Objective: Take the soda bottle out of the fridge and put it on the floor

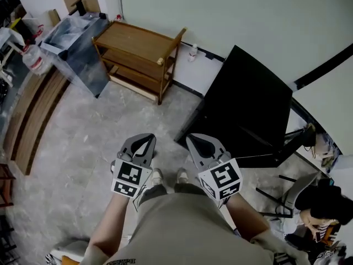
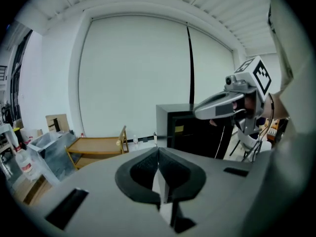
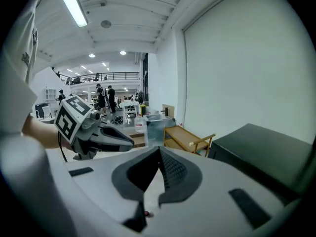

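While I hold both hands up in front of me, the head view shows the left gripper (image 1: 144, 141) and right gripper (image 1: 194, 141) side by side above the floor (image 1: 83, 148). Each is pressed together and carries nothing. The black fridge (image 1: 248, 104) sits just ahead to my right, and I see no open door. A small bottle (image 1: 192, 51) stands on the floor by the wall, between the cart (image 1: 138, 57) and the fridge. I can't tell whether that's the soda.

Left gripper view: the jaws meet tip to tip, empty, with the fridge beyond them and the bottle by the wall.

Right gripper view: the jaws are together with nothing between them, and the fridge top is at right.

My read: if that bottle is the soda, the job looks finished. If not, everything is left: open the fridge, pinch the bottle, set it down.
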`<state>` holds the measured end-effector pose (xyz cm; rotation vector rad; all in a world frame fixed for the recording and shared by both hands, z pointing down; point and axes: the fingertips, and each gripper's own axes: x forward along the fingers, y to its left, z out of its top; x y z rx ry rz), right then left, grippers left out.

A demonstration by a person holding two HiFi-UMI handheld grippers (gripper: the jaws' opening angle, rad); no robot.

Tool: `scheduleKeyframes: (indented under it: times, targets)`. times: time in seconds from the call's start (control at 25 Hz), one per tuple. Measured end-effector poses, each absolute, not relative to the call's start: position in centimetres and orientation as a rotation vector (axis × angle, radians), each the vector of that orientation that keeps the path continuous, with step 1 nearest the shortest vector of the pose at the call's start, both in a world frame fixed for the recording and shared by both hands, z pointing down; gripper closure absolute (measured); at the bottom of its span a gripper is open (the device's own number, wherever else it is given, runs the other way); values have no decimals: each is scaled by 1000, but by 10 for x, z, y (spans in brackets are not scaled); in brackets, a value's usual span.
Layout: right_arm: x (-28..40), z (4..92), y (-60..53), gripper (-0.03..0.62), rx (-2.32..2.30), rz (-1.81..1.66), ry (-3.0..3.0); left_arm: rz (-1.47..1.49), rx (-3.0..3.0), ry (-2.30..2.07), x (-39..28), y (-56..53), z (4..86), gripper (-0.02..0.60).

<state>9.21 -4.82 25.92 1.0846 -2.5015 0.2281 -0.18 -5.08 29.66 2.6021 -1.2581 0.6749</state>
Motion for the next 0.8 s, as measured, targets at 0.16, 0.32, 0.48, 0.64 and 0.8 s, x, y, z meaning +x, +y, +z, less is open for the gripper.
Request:
scheduleKeyframes:
  times: [0.16, 0.32, 0.48, 0.64, 0.8]
  targets:
    - [116, 225, -38, 599, 1167, 162, -2513, 664, 2702, -1207, 26, -46, 261, 575]
    - [141, 191, -31, 599, 1274, 88, -2532, 620, 2816, -1131, 56, -42, 220, 575]
    - [170, 156, -21, 599, 1401, 40, -2548, 519, 2910, -1098, 78, -35, 174, 575]
    - [195, 125, -7, 599, 1488, -61, -2507, 450, 2991, -1069, 96, -30, 141, 575]
    - [213, 98, 5, 599, 1535, -149, -2488, 418, 3036, -1049, 112, -26, 126, 575]
